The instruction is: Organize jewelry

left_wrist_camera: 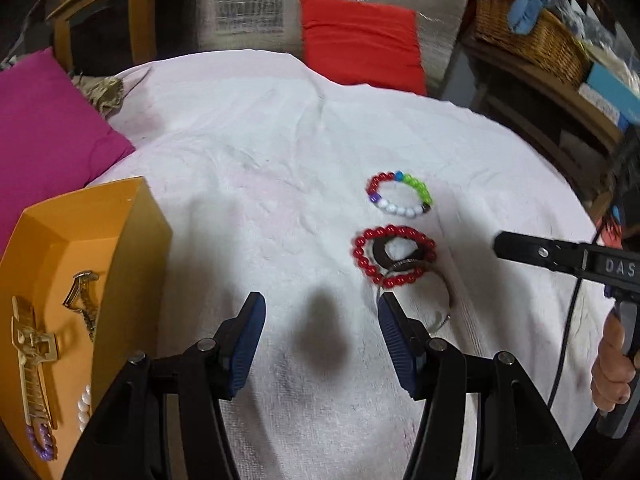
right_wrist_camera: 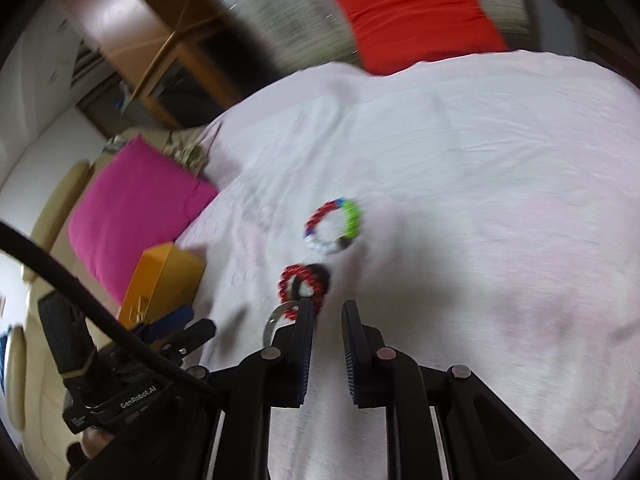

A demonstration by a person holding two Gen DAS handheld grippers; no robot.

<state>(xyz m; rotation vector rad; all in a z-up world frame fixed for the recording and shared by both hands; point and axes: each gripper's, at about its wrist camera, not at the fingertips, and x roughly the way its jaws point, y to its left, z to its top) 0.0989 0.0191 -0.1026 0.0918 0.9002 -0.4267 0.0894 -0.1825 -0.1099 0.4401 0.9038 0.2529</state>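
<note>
Left gripper point(left_wrist_camera: 320, 328) spread wide and empty, hovering low over the white cloth point(left_wrist_camera: 260, 160) on the surface. Right gripper point(right_wrist_camera: 325, 320) nearly closed, a narrow gap between the pads, nothing held; the right wrist view is blurred.

Orange box point(left_wrist_camera: 132, 248) at the left edge, just beside the left gripper. Inside it: gold watch-like pieces point(left_wrist_camera: 34, 352), a short white bead strand point(left_wrist_camera: 85, 404) and purple beads point(left_wrist_camera: 40, 442). So part of the sorting looks done.

Left on the cloth, right of centre:
- multicolour bead bracelet point(left_wrist_camera: 399, 194), farther off, lying alone and flat.
- red bead bracelet point(left_wrist_camera: 394, 256), nearer, with a dark ring-shaped piece point(left_wrist_camera: 380, 254) lying inside its loop.
- thin metal hoop point(left_wrist_camera: 440, 312), overlapping the red bracelet's near edge; whether they are hooked together I cannot tell.

Step in hand, as I judge it: pick the next piece from the near cluster and carry it to the box.

Doing it well:
- The right gripper is closest to the cluster; open it first.
- Take the metal hoop alone first, by its free end, so the beads do not drag.
- For the red bracelet, straddle one side of the bead loop, one finger inside and one outside, and press lightly into the cloth.
- Avoid pinching cloth with the beads.
- Lift slowly; check nothing trails.
</note>
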